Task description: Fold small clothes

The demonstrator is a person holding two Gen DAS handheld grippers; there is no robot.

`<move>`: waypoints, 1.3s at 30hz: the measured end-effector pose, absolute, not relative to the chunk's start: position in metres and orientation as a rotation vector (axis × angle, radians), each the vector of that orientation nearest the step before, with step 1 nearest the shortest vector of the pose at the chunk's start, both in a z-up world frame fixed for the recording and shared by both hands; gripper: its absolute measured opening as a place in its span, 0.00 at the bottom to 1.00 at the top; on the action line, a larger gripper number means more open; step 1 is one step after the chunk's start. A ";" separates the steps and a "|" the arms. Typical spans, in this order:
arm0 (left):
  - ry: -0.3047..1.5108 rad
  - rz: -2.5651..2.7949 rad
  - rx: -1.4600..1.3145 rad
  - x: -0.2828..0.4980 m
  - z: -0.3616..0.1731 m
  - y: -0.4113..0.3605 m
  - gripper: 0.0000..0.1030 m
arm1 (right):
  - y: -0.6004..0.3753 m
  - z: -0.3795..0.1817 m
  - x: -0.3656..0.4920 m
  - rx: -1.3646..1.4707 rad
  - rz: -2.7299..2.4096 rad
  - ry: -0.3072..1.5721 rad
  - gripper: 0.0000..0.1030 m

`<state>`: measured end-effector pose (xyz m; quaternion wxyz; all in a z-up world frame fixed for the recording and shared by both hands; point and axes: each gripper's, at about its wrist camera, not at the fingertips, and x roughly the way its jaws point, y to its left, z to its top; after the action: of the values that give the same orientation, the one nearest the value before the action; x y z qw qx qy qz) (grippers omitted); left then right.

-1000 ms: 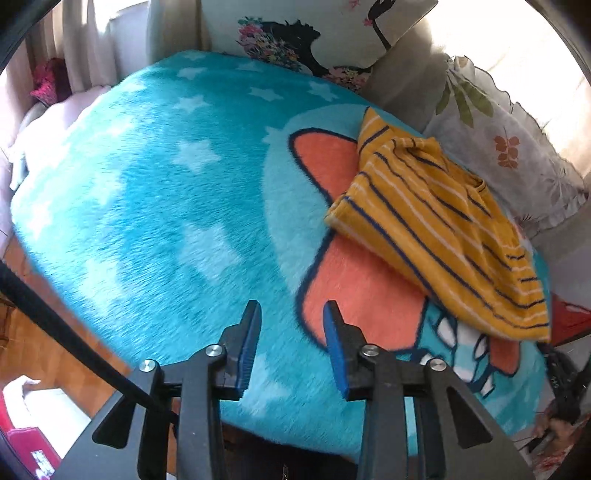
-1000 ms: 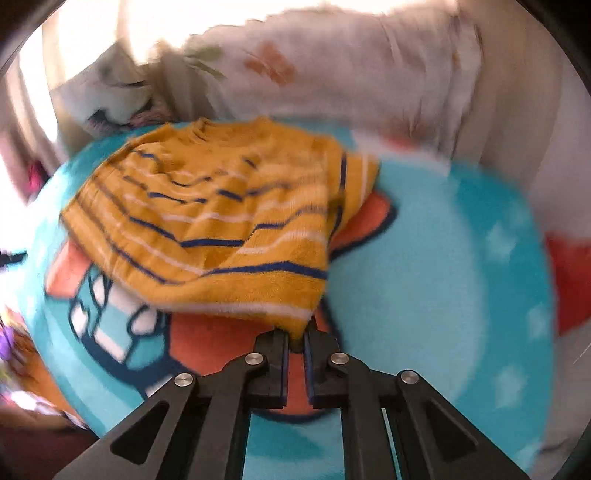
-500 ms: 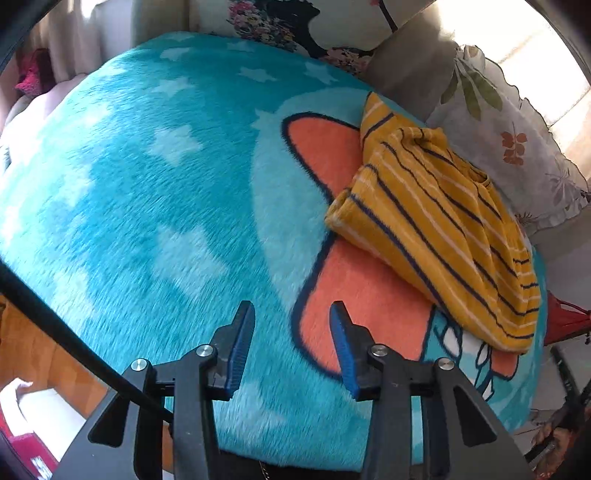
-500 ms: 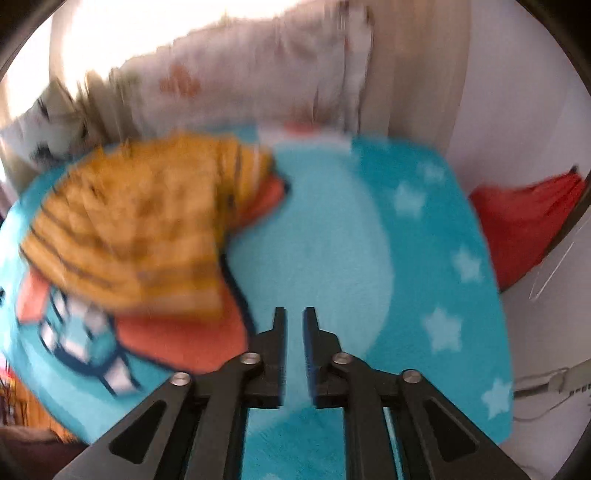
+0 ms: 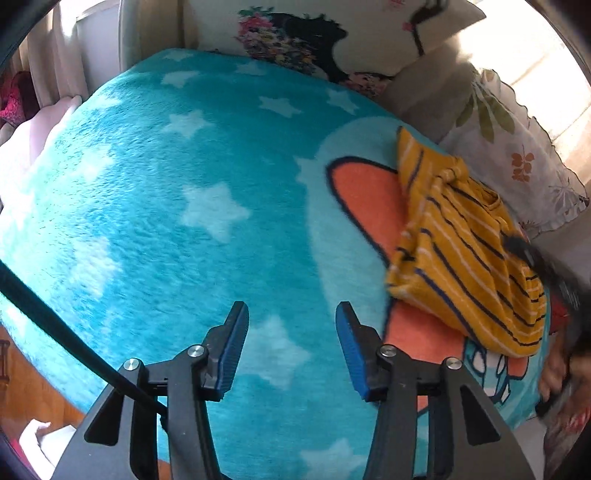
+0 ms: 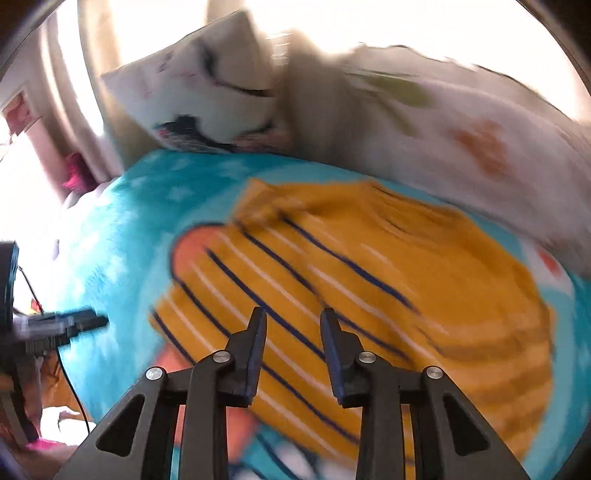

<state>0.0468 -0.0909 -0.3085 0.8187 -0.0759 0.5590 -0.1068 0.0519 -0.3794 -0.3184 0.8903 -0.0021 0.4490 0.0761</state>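
Note:
A small mustard-yellow top with navy and white stripes (image 5: pixel 461 251) lies folded on the teal star blanket (image 5: pixel 166 192), at the right of the left wrist view. My left gripper (image 5: pixel 291 325) is open and empty over bare blanket, left of the top. In the blurred right wrist view the top (image 6: pixel 388 295) fills the middle. My right gripper (image 6: pixel 293 325) is open and empty just above its near part. The right gripper also shows as a dark blur in the left wrist view (image 5: pixel 554 280), at the top's right edge.
A floral cartoon pillow (image 5: pixel 332 33) and a leaf-print pillow (image 5: pixel 517 147) line the far and right sides of the bed. A wooden floor (image 5: pixel 18 380) lies below the near-left blanket edge. The left gripper shows at the left of the right wrist view (image 6: pixel 48 328).
My right gripper let go of the top's corner, swung away, then came back over the top with its jaws open. My left gripper's jaws opened wider. The top now lies more bunched.

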 end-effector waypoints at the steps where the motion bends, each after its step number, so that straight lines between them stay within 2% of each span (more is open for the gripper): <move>1: 1.199 -0.235 -0.171 0.049 -0.311 -0.083 0.46 | -0.371 -0.325 0.066 -0.004 0.141 0.940 0.32; 9: 1.229 -0.262 -0.218 0.056 -0.321 -0.055 0.46 | -0.352 -0.373 0.185 0.019 -0.047 1.086 0.18; 13: 1.239 -0.269 -0.227 0.065 -0.324 -0.050 0.46 | -0.337 -0.368 0.199 0.099 0.181 1.105 0.13; 16: 1.236 -0.272 -0.230 0.072 -0.325 -0.049 0.46 | -0.344 -0.346 0.189 0.165 0.171 1.030 0.13; 19: 1.240 -0.284 -0.241 0.079 -0.327 -0.052 0.46 | -0.344 -0.337 0.173 0.136 0.102 1.028 0.30; 20: 1.243 -0.294 -0.242 0.081 -0.328 -0.055 0.46 | -0.342 -0.339 0.169 0.130 0.096 1.033 0.40; 23: 1.252 -0.318 -0.229 0.086 -0.331 -0.063 0.46 | -0.332 -0.351 0.162 0.088 0.085 1.080 0.45; 24: 1.254 -0.324 -0.224 0.086 -0.331 -0.065 0.46 | -0.332 -0.362 0.166 0.069 0.073 1.099 0.38; 25: 1.255 -0.334 -0.215 0.087 -0.330 -0.068 0.46 | -0.335 -0.368 0.168 0.063 0.047 1.107 0.26; 26: 1.253 -0.339 -0.210 0.087 -0.330 -0.069 0.46 | -0.342 -0.369 0.167 0.087 0.019 1.099 0.08; 30: 1.249 -0.337 -0.206 0.086 -0.328 -0.066 0.46 | -0.365 -0.359 0.159 0.255 0.024 1.045 0.07; 35: 1.258 -0.327 -0.233 0.086 -0.330 -0.058 0.46 | -0.338 -0.347 0.169 0.219 0.096 1.039 0.07; 39: 1.256 -0.345 -0.209 0.084 -0.328 -0.064 0.46 | -0.312 -0.361 0.177 0.137 0.190 1.091 0.07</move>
<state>0.0837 -0.0636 -0.3281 0.7903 -0.0969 0.5834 -0.1604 0.1773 -0.3118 -0.3606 0.8483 0.0652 0.5176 0.0902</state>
